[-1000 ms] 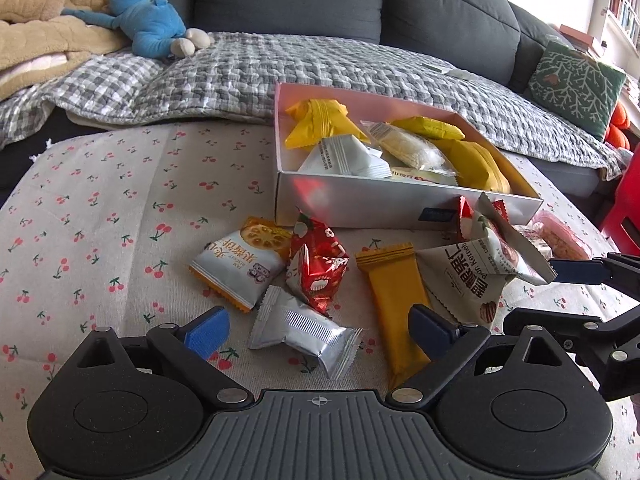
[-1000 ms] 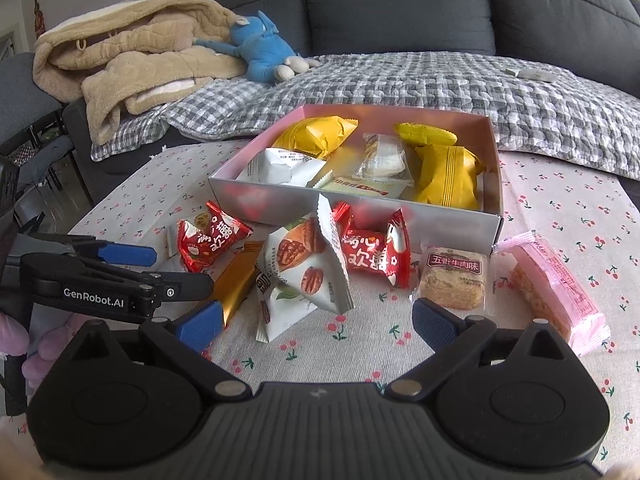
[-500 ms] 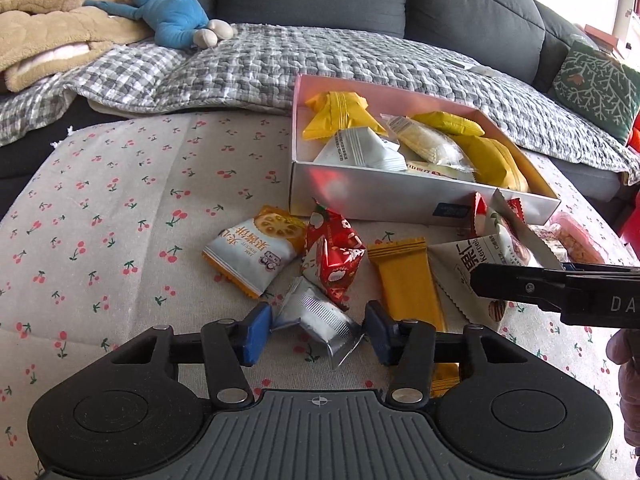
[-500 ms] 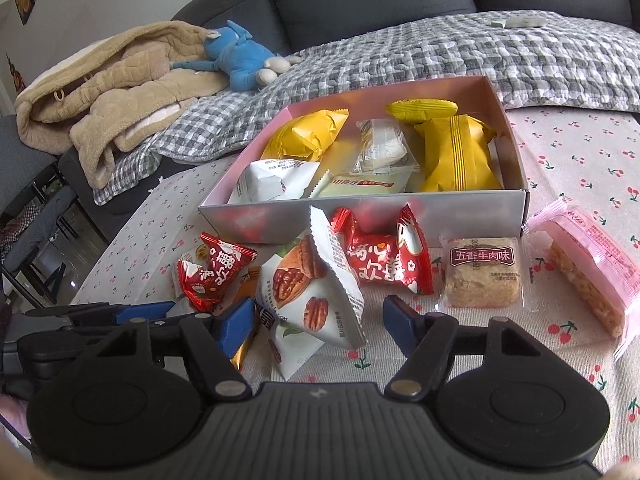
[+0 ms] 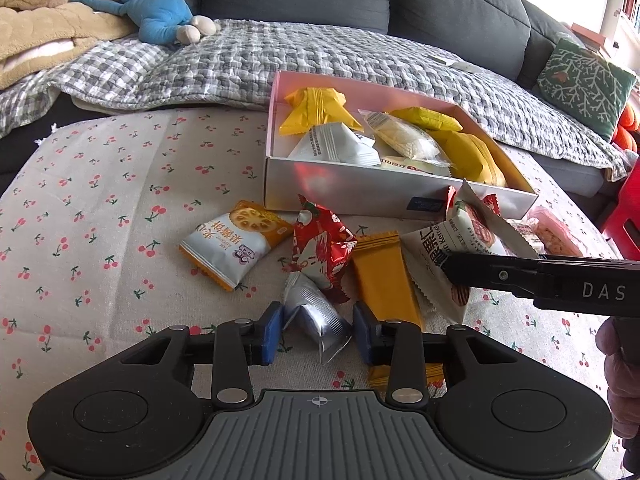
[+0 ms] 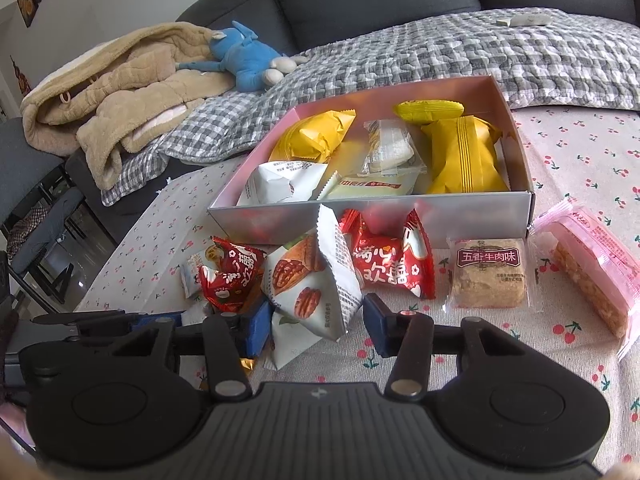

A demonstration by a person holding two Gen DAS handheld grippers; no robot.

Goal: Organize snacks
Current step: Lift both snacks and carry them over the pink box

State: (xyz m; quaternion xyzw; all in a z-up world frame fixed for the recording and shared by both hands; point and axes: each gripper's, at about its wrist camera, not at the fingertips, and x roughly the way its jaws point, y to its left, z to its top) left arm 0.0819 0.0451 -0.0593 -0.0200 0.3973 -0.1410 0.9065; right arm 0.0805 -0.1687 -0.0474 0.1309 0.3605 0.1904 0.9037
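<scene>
Left wrist view: left gripper (image 5: pixel 318 334) low over cherry-print cloth (image 5: pixel 100 208), angled down. Silver foil packet (image 5: pixel 316 320) lies between its blue pads; left pad looks to touch the foil, right pad just beside it w/ a thin gap. Jaws closing, roughly a third open; no firm grip seen yet. Orange bar (image 5: pixel 384 276) runs just right of the packet, under right finger. Red candy pack (image 5: pixel 322 254) sits just beyond the foil. Box (image 5: pixel 360 194) w/ yellow & white snacks stands further back.

Right wrist view: right gripper (image 6: pixel 314 322) also tilted down, jaws closing, approx. a third open. Pecan-print packet (image 6: pixel 312 280) stands up between the pads; left pad against its edge, right pad just clear. Left gripper's fingers visible at far left, near cloth level.
</scene>
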